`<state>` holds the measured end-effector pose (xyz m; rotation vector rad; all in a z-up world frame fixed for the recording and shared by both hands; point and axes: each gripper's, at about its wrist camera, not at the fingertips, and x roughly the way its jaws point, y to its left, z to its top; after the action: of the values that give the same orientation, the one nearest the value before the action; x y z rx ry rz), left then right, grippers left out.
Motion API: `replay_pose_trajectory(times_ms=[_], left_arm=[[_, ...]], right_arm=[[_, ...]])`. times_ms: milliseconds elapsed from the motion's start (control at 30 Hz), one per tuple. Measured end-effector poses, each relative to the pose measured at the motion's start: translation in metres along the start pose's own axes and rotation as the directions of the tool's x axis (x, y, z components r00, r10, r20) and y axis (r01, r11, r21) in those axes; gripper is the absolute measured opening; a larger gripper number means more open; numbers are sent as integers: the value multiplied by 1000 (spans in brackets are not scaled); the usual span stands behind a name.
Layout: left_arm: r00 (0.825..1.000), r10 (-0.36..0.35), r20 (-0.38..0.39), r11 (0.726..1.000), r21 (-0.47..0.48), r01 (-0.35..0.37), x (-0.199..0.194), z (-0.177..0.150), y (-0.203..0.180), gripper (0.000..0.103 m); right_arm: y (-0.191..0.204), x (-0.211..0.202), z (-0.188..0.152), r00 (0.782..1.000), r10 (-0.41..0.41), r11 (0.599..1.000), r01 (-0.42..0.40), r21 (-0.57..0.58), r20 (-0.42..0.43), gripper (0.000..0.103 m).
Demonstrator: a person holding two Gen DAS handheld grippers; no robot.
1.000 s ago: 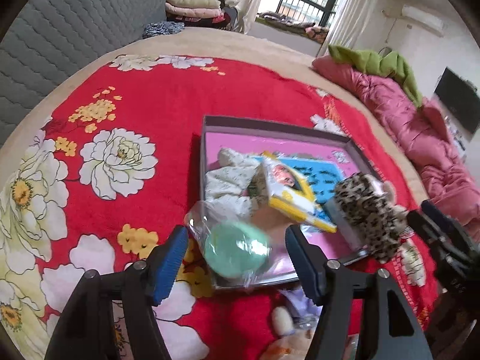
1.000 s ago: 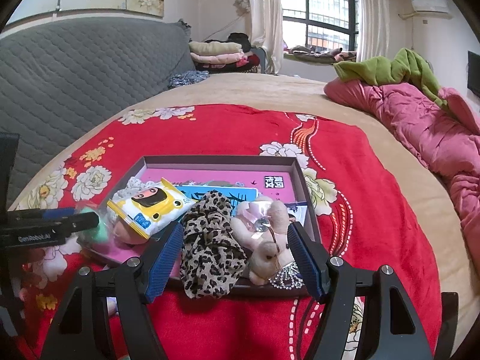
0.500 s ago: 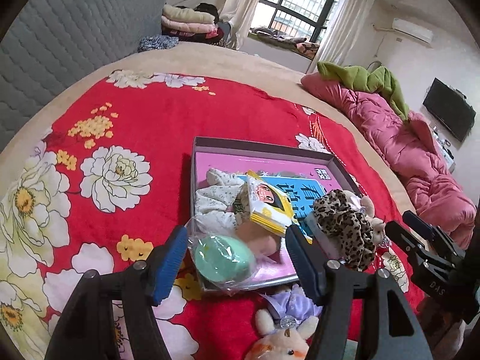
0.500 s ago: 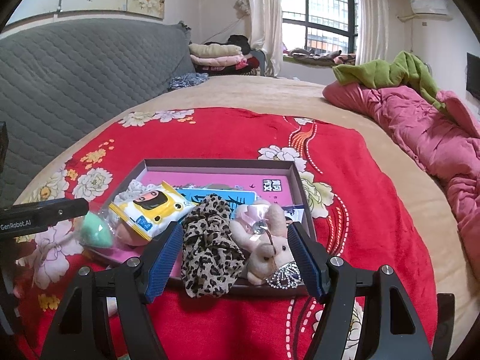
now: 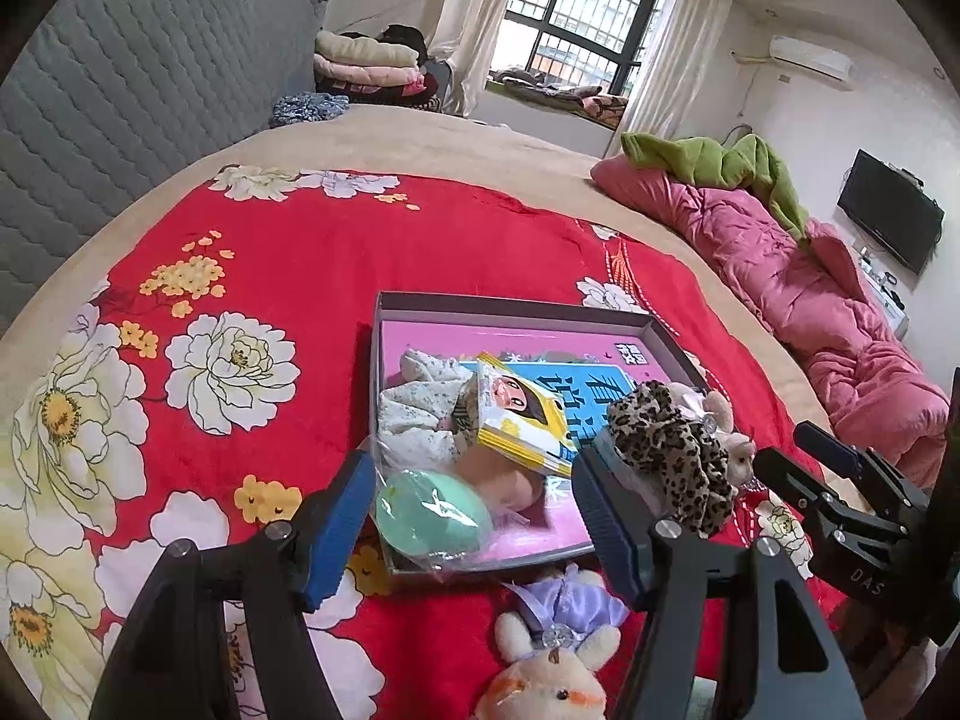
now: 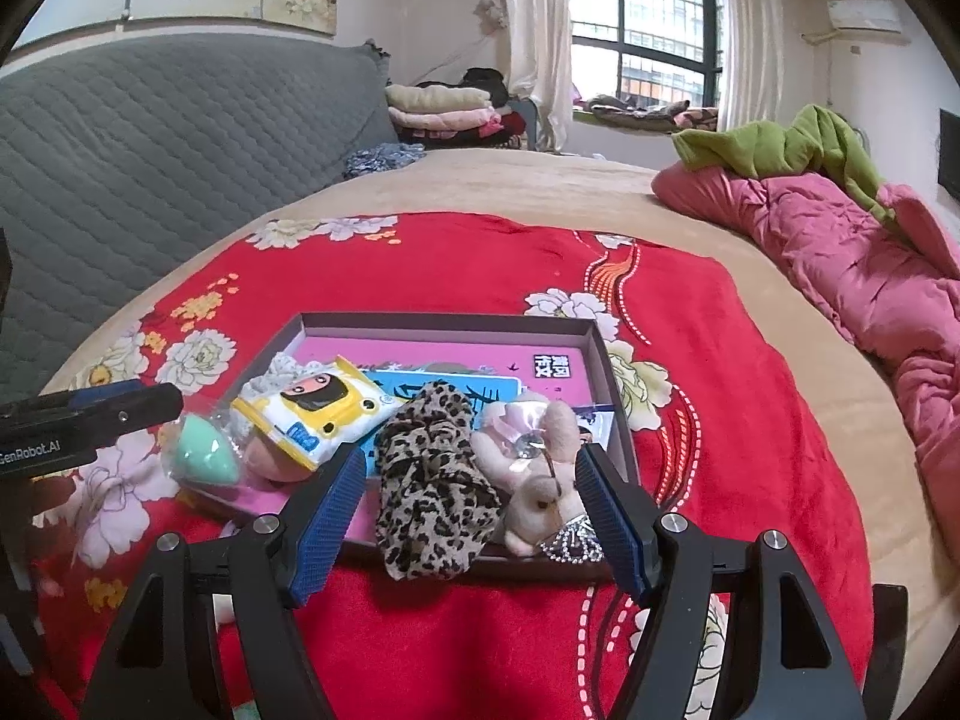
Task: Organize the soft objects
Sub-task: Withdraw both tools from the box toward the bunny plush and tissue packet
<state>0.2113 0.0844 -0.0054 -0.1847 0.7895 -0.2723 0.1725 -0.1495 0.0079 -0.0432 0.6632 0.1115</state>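
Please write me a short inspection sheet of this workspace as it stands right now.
Surface: red floral blanket on a bed.
Job's things: shallow box holding leopard scrunchie, pink plush, yellow wipes pack, bagged green sponge; purple-dressed plush outside it.
Clutter: pink quilt, green cloth.
Grippers: left claw and right claw open, empty.
Cables: nothing seen.
Surroundings: grey headboard, window, folded blankets.

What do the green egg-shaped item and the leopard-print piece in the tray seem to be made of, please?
Green egg: likely matte foam sponge, sealed in glossy clear plastic that shows creases and glare. Leopard-print piece: soft gathered fabric, apparently a scrunchie, with ruffled folds and no shine.
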Motion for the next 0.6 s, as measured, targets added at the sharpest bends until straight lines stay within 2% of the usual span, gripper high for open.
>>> replay_pose_trajectory(times_ms=[300, 600], left_arm=[[1000, 21, 5, 1000, 7, -22, -10, -11, -10, 68], [999, 39, -34, 999, 16, -39, -18, -30, -30, 68]], right_arm=[[3, -16, -2, 1000, 16, 1000, -16, -12, 12, 74], [3, -39, -16, 999, 35, 999, -35, -41, -5, 74]])
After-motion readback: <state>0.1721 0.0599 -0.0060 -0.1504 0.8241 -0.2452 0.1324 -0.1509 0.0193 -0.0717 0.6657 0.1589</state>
